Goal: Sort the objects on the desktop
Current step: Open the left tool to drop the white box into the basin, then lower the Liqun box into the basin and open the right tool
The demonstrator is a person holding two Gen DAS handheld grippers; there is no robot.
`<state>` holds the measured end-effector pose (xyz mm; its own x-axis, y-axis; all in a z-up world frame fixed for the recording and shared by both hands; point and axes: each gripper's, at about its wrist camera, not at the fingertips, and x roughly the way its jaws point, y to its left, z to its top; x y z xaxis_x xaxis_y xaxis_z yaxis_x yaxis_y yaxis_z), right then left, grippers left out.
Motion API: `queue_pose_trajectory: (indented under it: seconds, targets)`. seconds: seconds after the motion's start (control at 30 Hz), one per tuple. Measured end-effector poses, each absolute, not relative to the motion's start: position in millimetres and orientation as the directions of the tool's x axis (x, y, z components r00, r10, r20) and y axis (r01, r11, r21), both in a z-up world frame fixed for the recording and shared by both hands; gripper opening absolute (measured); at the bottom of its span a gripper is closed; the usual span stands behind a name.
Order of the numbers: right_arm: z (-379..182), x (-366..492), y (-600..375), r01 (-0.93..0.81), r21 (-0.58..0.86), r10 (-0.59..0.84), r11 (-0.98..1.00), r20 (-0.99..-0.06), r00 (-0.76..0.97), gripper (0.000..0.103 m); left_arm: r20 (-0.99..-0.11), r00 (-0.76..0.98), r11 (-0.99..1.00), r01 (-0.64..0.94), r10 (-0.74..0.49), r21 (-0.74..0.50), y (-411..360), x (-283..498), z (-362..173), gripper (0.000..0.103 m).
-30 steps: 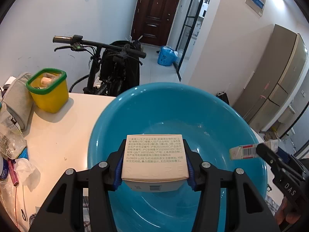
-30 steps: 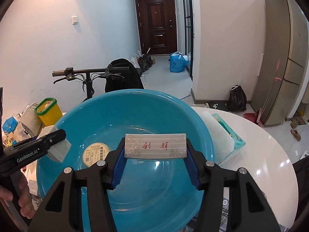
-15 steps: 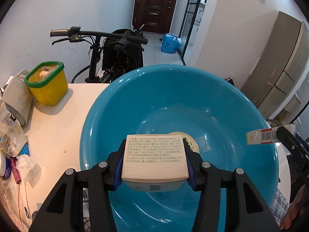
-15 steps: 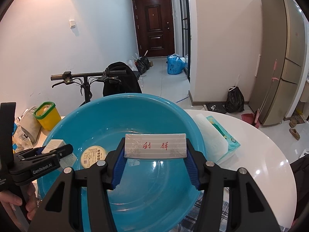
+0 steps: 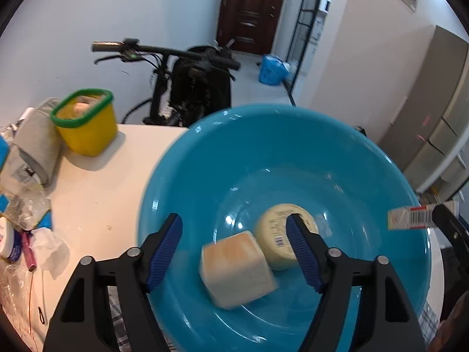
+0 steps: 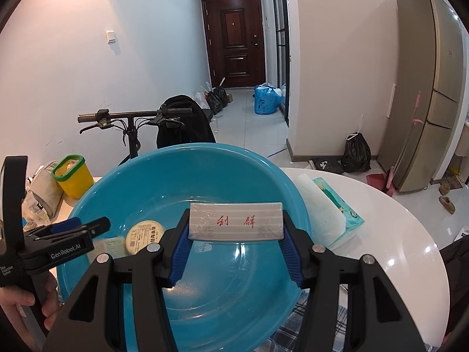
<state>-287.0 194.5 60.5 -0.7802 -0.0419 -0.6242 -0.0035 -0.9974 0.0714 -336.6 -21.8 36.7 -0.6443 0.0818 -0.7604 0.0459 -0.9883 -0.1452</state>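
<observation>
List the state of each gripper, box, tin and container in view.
left gripper: open, holding nothing
beige box: blurred, loose inside the basin
round tin: lying in the basin
blue basin: upright on the table
right gripper: shut on the grey box
yellow tub: uncovered, upright

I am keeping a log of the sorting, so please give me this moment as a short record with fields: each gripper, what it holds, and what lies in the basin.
left gripper: open, holding nothing
right gripper: shut on silver box with red characters, over the basin
blue basin: on the white table
in basin: beige box (blurred), round yellow tin beside it
</observation>
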Motion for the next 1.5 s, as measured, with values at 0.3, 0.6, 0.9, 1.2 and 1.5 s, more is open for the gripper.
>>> queue_pose_trajectory:
  seconds: [0.3,0.6,0.9,1.2,1.5]
  targets:
    - [55,-291,196,-0.005,0.073,-0.044,-0.997,-0.644,-0.764,0.054,-0.693,-0.711,-0.974,0.050,0.121,-0.221,-33,-323,64,0.079]
    - [21,-309,192,0.002,0.032,-0.025,-0.999,-0.736,-0.676,0.054,-0.652,-0.756,-0.986,0.062,0.056,-0.157,-30,-315,80,0.085]
    - [13,-312,194,-0.001,0.015,-0.011,-1.000,-0.754,-0.656,0.054,-0.662,-0.748,-0.989,0.053,0.054,-0.140,-23,-315,75,0.085]
    - [25,-309,193,-0.024,-0.008,0.022,-1.000,-0.728,-0.685,0.068,-0.656,-0.754,-0.994,0.040,0.039,-0.105,-16,-312,77,0.085]
    - [33,-305,199,-0.033,0.050,-0.012,-0.998,-0.711,-0.703,0.071,-0.646,-0.763,-0.994,0.039,0.035,-0.100,-17,-311,81,0.085]
